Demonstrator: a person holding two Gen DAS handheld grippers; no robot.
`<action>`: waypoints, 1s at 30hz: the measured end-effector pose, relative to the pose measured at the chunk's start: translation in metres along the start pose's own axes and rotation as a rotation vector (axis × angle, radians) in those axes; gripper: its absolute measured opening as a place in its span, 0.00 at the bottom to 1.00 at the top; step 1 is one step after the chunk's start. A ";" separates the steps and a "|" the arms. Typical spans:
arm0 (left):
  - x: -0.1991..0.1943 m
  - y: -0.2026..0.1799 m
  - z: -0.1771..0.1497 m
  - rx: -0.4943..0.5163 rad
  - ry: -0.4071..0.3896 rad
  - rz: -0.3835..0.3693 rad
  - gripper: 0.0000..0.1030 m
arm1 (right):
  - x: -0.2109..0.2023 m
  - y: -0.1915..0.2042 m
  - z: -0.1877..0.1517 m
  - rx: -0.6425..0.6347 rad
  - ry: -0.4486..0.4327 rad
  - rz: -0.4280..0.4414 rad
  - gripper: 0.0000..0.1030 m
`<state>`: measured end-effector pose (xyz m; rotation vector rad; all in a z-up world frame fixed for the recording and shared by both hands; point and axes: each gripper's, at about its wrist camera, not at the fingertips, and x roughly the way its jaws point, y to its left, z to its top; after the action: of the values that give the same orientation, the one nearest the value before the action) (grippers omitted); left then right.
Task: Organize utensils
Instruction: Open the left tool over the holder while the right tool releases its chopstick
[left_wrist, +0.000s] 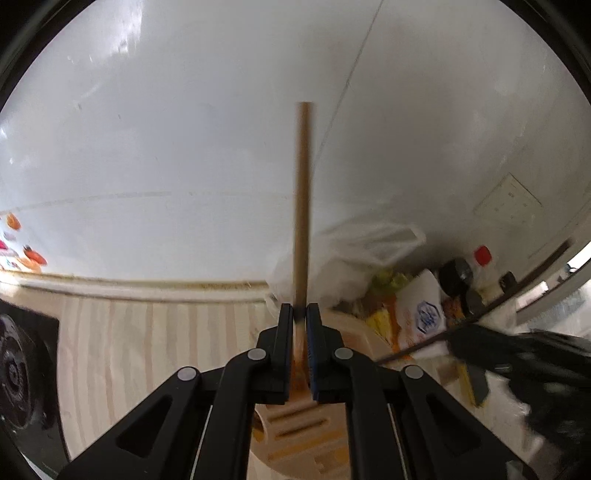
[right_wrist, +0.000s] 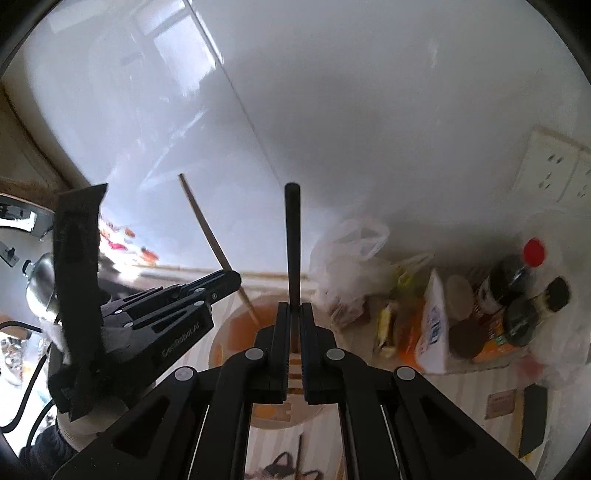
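Wooden utensil handle (left_wrist: 303, 206) clamped tight between the left gripper (left_wrist: 303, 314) pads, standing straight up out of the jaws against the white tiled wall (left_wrist: 184, 129). Its lower end drops toward a round beige utensil holder (left_wrist: 347, 332) with slotted sides, directly beneath. From the right wrist view that same left gripper (right_wrist: 229, 280) comes in from the left, the wooden stick (right_wrist: 210, 236) leaning back over the holder's rim.

The right gripper (right_wrist: 294, 310) is pinched closed on a slim dark-handled utensil (right_wrist: 293, 240), also upright, its lower end lost between the pads above the holder (right_wrist: 229, 332). The holder's inside glows orange; what lies at the bottom I can't make out.

Further out on the pale striped counter (left_wrist: 147, 332), a crumpled clear plastic bag (right_wrist: 351, 251) sits just behind the holder. To the right, a cluster of packets and a white carton (right_wrist: 436, 325), then dark jars and a red-capped bottle (right_wrist: 533, 253) crowded together. A wall socket (right_wrist: 550, 166) sits above them. Far left, a steel pot (right_wrist: 40, 280).
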<state>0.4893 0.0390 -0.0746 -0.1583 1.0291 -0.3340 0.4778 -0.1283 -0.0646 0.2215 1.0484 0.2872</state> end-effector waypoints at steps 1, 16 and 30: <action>-0.002 -0.002 -0.001 -0.004 0.007 -0.011 0.08 | 0.006 0.000 0.001 0.002 0.032 0.009 0.05; -0.100 0.011 -0.064 -0.027 -0.251 0.275 1.00 | -0.050 -0.038 -0.056 0.118 -0.132 -0.085 0.69; 0.072 -0.021 -0.237 0.014 0.322 0.260 0.98 | 0.034 -0.104 -0.227 0.243 0.142 -0.090 0.27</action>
<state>0.3151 0.0012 -0.2483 0.0451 1.3487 -0.1310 0.3083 -0.2051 -0.2345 0.3751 1.2307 0.0938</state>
